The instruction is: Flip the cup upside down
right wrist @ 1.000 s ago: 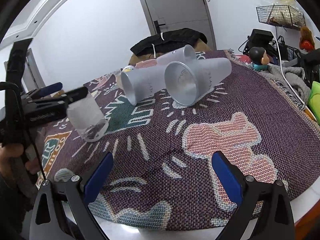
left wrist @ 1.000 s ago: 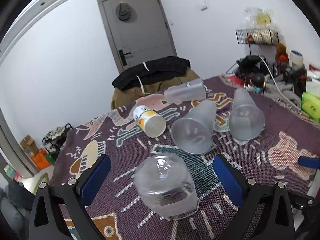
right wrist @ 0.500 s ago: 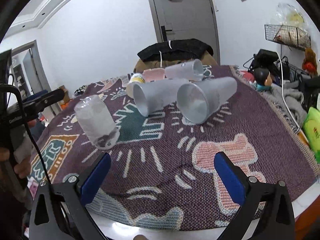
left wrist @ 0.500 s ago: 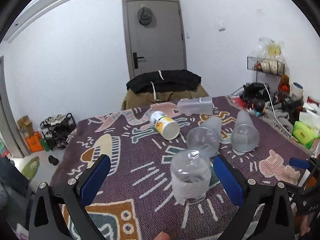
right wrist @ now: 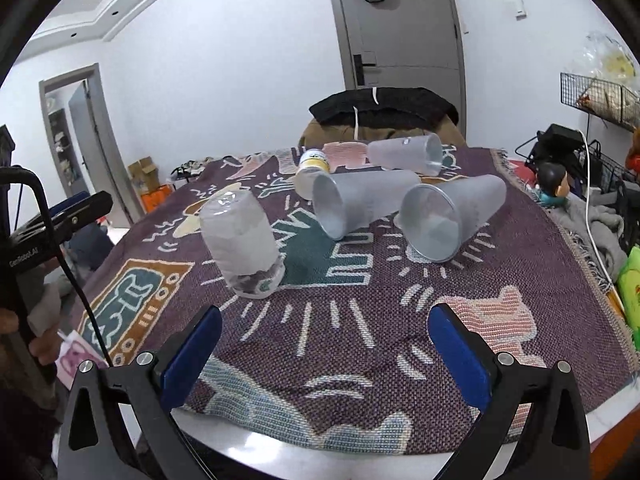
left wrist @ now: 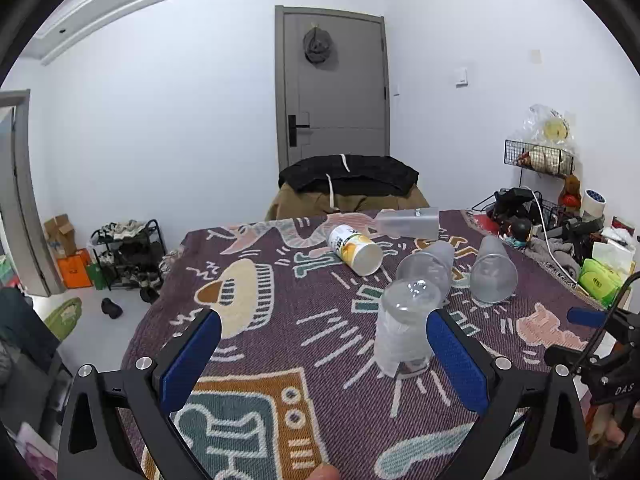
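Note:
A frosted clear cup (left wrist: 404, 328) stands upside down on the patterned cloth (left wrist: 280, 344), rim down; it also shows in the right wrist view (right wrist: 242, 244). My left gripper (left wrist: 320, 354) is open and empty, drawn back from the cup, which sits just beyond its right finger (left wrist: 456, 360). My right gripper (right wrist: 322, 354) is open and empty above the cloth's near edge (right wrist: 360, 360). The left gripper also shows at the left of the right wrist view (right wrist: 60, 216).
Three frosted cups (right wrist: 360, 200) (right wrist: 448, 212) (right wrist: 408, 154) lie on their sides further back, beside a yellow-labelled paper cup (left wrist: 356, 248). A chair with dark clothing (left wrist: 348, 184) stands behind the table. Clutter and a green pack (left wrist: 600, 280) sit at the right.
My left gripper has pulled back and up from the upside-down cup, leaving it standing on the cloth. The right gripper has shifted slightly.

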The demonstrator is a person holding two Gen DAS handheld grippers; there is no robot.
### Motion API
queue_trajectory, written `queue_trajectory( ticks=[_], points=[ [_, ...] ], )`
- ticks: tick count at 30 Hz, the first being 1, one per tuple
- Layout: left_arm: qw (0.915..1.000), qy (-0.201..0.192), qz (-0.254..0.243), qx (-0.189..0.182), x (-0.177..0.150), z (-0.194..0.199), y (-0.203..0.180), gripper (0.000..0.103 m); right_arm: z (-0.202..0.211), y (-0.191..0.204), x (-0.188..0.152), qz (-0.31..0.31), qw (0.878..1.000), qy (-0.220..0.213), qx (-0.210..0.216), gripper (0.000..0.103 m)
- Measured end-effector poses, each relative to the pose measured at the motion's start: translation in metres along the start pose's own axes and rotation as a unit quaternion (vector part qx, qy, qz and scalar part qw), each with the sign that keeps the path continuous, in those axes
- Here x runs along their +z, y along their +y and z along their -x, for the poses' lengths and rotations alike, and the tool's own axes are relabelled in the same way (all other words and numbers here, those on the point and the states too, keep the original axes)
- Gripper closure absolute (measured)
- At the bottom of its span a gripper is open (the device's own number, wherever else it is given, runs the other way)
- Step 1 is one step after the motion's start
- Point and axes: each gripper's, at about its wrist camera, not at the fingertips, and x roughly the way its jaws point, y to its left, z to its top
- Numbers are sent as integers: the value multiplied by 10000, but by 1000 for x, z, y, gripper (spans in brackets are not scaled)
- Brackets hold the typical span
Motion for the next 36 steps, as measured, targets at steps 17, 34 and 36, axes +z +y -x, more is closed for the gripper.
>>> queue_trajectory(
  ticks=[17, 34, 36],
  points=[
    [9990, -32, 352, 271, -43, 29, 35, 0, 16, 29, -7, 488, 9985, -172, 172, 0],
    [9991, -67, 302, 292, -48, 32, 40, 0, 20, 35, -8, 483, 9984, -222, 197, 0],
    [9991, -66, 290, 291, -48, 32, 39, 0, 20, 34, -8, 468, 9985, -225, 188, 0]
  ],
)
